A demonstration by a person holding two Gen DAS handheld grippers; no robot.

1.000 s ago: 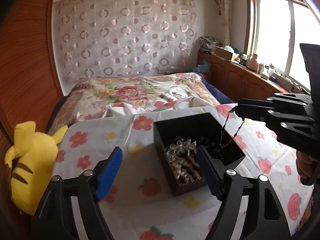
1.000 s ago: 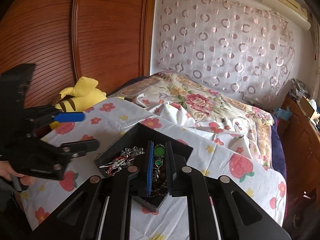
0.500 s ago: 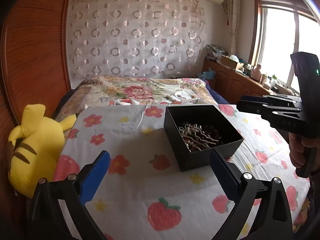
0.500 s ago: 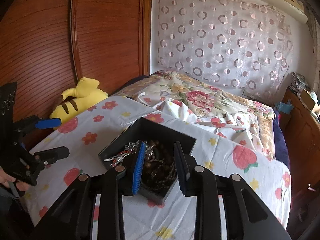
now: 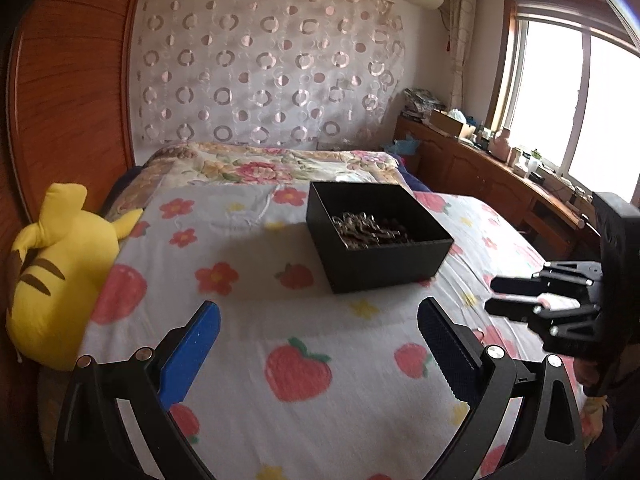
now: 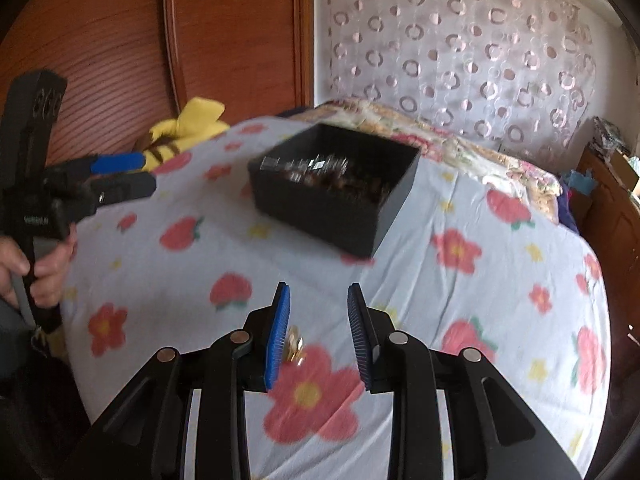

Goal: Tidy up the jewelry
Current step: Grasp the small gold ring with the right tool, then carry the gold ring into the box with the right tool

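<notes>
An open black box [image 5: 378,232] holding a tangle of silver and dark jewelry [image 5: 370,229] stands on the flowered sheet; it also shows in the right wrist view [image 6: 336,188]. My left gripper [image 5: 318,320] is open and empty, pulled back in front of the box. My right gripper [image 6: 318,300] is open, low over the sheet on the near side of the box. A small gold jewelry piece [image 6: 294,346] lies on the sheet next to its left finger. The right gripper also shows in the left wrist view [image 5: 504,294].
A yellow plush toy [image 5: 56,276] lies at the bed's left edge against the wooden headboard [image 5: 68,92]. A folded floral quilt [image 5: 260,168] lies behind the box. A wooden cabinet [image 5: 492,184] with clutter runs under the window on the right.
Both grippers have drawn back from the box. The right gripper let the green-pendant necklace go into the box, opened, and now hovers low over the sheet near a gold piece.
</notes>
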